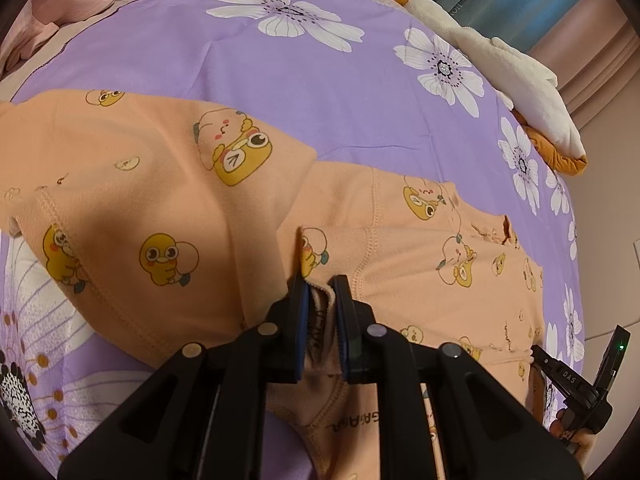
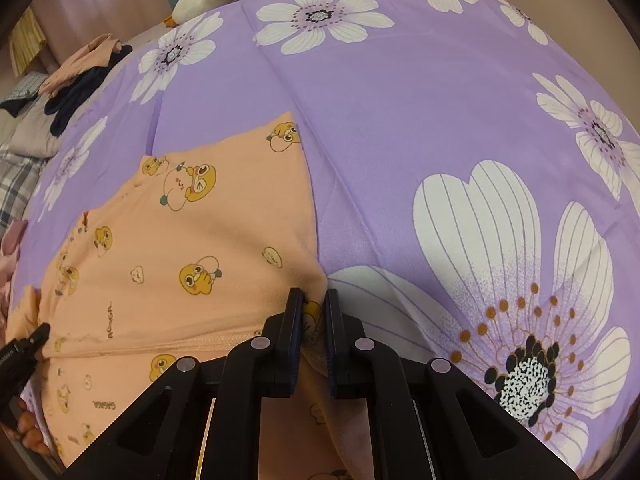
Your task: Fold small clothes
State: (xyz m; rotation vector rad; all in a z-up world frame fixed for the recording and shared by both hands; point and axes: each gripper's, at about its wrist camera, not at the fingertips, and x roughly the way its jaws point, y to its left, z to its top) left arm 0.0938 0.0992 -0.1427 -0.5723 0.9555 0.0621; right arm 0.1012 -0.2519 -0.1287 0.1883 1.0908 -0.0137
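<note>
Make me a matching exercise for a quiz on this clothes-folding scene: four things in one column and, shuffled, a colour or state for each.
Things:
1. left hand-held gripper
2. bedsheet
3. plush toy
4. dark garment

Colours or states:
A. purple with white flowers
B. cream white, lying at the far edge of the bed
C. navy, heaped with other clothes at the bedside
D. closed on a fold of the orange cartoon-print garment

Pairs: 1-D, 2-A, 3-B, 4-C

The right hand-held gripper grips the same orange garment.
</note>
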